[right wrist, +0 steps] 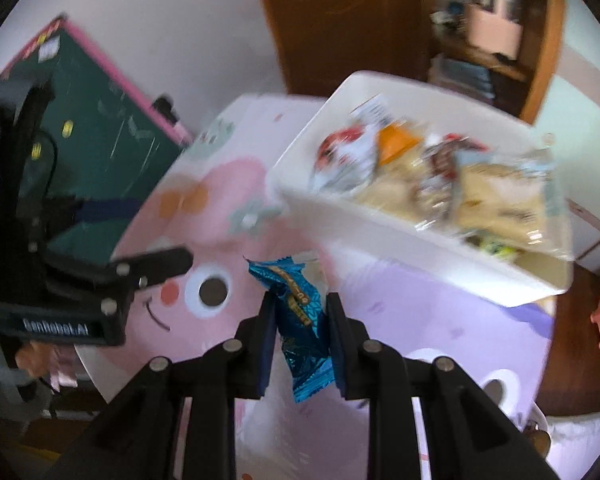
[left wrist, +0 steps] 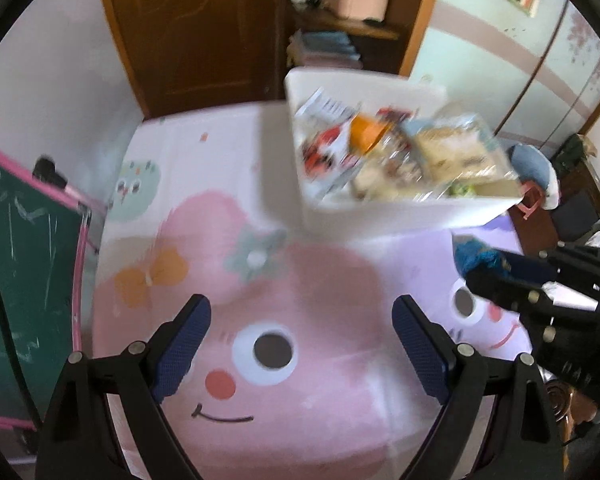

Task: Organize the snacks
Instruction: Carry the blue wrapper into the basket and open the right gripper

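Right tool (right wrist: 298, 330) is gripping a blue snack packet (right wrist: 302, 320), clamped tight above the cartoon-print worktop (right wrist: 420, 308). Left tool (left wrist: 300, 344) is hanging apart, empty. White snack bin (right wrist: 380, 216) is sitting far right, full.

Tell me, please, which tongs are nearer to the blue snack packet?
Right. The right tongs are shut on the blue snack packet; the left tongs stand open and empty, off to its side.

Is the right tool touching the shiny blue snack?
Touching. In the right wrist view, the right tool has both fingers pressed against the blue snack packet, pinching it above the pink mat.
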`<state>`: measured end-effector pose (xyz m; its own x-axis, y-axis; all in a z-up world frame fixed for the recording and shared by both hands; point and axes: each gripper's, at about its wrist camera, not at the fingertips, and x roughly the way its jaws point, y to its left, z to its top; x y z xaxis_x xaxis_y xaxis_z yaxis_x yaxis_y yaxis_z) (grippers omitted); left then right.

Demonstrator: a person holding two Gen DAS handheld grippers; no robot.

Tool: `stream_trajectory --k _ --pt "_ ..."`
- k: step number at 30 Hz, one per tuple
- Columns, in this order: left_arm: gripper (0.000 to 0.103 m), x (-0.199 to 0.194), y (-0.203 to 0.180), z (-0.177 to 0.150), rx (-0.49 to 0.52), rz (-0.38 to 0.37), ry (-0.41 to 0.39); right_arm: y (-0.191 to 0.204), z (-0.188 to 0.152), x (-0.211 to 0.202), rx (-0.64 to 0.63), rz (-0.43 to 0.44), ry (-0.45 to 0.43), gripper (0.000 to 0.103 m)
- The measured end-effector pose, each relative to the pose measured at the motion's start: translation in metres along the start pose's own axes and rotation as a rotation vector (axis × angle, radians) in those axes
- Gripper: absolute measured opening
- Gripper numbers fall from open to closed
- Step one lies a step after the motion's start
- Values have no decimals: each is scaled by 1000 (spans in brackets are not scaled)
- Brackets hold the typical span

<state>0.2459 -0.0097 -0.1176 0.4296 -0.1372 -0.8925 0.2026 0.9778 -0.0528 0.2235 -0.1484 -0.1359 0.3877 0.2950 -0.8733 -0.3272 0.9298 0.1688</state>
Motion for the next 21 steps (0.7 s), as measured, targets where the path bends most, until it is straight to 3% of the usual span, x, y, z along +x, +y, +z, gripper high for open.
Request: stream_trajectory --k 6,12,21 --pt "99 -25 -29 57 41 -31 -83 -38 47 -46 117 -39 -81 24" --pt "102 -33 -51 119 57 -20 -171 -72 90 -65 218 -68 -147 24" --pt "102 4 -53 170 25 -15 -144 -106 125 -40 318 -120 -148 25"
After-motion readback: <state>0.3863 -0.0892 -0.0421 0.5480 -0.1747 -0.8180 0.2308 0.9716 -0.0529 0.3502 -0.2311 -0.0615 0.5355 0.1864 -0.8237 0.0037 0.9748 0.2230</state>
